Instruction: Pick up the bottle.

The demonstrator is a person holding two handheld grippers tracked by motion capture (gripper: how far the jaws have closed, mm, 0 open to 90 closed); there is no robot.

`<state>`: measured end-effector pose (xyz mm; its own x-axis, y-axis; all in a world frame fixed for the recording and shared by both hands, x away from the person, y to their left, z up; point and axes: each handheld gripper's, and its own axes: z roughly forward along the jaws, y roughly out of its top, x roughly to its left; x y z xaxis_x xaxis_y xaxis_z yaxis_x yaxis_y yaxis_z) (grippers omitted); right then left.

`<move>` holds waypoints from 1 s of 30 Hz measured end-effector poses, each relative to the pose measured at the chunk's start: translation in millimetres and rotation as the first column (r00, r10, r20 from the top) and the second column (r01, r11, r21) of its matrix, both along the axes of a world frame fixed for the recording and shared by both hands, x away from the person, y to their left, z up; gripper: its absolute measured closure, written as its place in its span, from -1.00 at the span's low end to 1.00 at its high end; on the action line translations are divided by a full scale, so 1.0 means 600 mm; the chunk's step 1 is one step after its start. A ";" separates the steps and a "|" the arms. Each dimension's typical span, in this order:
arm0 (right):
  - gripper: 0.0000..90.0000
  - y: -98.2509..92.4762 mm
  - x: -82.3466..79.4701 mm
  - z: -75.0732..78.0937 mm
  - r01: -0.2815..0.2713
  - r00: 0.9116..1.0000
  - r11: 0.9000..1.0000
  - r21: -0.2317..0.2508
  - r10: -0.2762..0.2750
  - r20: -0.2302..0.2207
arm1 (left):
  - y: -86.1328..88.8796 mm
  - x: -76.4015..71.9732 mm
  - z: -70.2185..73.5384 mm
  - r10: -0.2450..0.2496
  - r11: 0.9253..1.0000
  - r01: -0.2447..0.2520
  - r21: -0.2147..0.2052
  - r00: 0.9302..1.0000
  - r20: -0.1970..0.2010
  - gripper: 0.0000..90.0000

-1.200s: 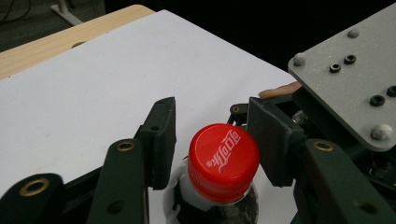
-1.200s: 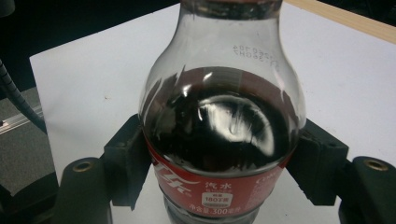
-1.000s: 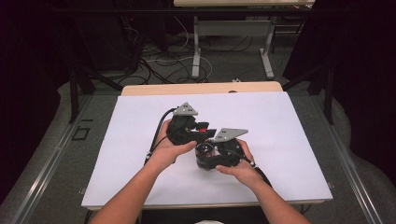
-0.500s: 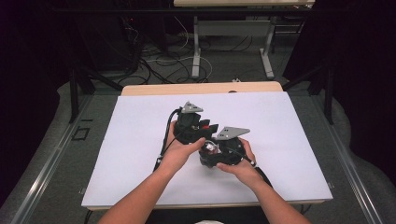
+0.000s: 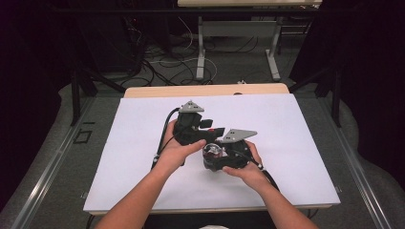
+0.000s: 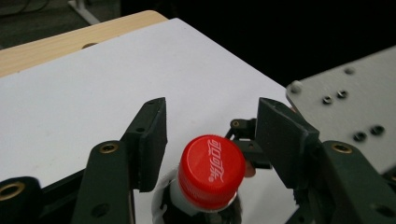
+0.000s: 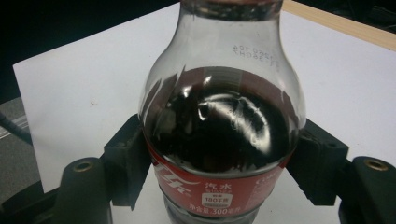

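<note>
A small cola bottle (image 7: pixel 222 121) with dark liquid and a red label stands between the pads of my right gripper (image 7: pixel 222 156), which is shut on its body. Its red cap (image 6: pixel 212 170) sits between the jaws of my left gripper (image 6: pixel 212 116). Those jaws are open, with a gap on each side of the cap. In the high view both hands meet at the middle of the white table (image 5: pixel 286 133). There the left gripper (image 5: pixel 212 133) reaches from the left over the bottle (image 5: pixel 212 151), and the right gripper (image 5: pixel 224 155) holds it from the near right.
A bare wooden strip (image 5: pixel 205 90) runs along the table's far edge. Behind it are cables (image 5: pixel 157 62) on the floor and the legs of another table (image 5: pixel 200 43). White surface lies free on all sides of the hands.
Both hands have drifted slightly to the right, staying close together. The right gripper's hold on the bottle is unchanged.
</note>
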<state>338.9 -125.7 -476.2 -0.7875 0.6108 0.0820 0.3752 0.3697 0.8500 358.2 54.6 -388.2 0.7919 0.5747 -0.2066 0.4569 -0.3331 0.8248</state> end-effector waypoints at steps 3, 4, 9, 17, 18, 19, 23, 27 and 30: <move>-0.34 -0.001 0.001 0.000 -0.014 1.000 1.000 0.005 0.014 0.004 | 0.006 -0.001 -0.001 -0.017 1.000 0.017 -0.006 1.000 0.002 -0.06; -0.34 -0.001 0.001 0.000 -0.018 1.000 1.000 0.006 0.018 0.005 | 0.008 -0.001 -0.002 -0.029 0.999 0.029 -0.013 1.000 -0.001 -0.08; -0.34 0.000 0.001 0.000 -0.026 1.000 1.000 0.004 0.026 0.010 | 0.013 0.000 -0.010 -0.071 0.997 0.071 0.013 0.997 0.008 -0.10; -0.34 0.001 0.000 0.001 -0.048 0.999 0.999 -0.005 0.048 0.012 | 0.017 0.005 -0.014 -0.110 0.993 0.109 0.033 0.994 0.027 0.14; -0.34 0.003 0.000 0.000 -0.043 0.999 0.999 0.003 0.043 0.019 | 0.015 0.005 -0.016 -0.106 0.994 0.106 0.026 0.994 0.034 0.17; -0.34 0.003 -0.001 0.000 -0.043 0.999 0.999 0.003 0.043 0.016 | 0.013 0.006 -0.016 -0.107 0.994 0.106 0.024 0.994 0.032 0.17; -0.34 0.004 -0.001 -0.001 -0.052 0.998 0.999 0.002 0.052 0.019 | 0.009 0.006 -0.018 -0.102 0.995 0.102 0.021 0.994 0.023 0.21; -0.34 0.005 -0.001 -0.002 -0.047 0.999 0.999 0.004 0.047 0.019 | 0.002 0.005 -0.020 -0.095 0.995 0.095 0.018 0.995 0.028 0.33; -0.34 0.003 -0.001 -0.002 -0.041 0.999 0.999 0.000 0.041 0.020 | -0.001 0.005 -0.022 -0.090 0.996 0.090 0.015 0.996 0.028 0.33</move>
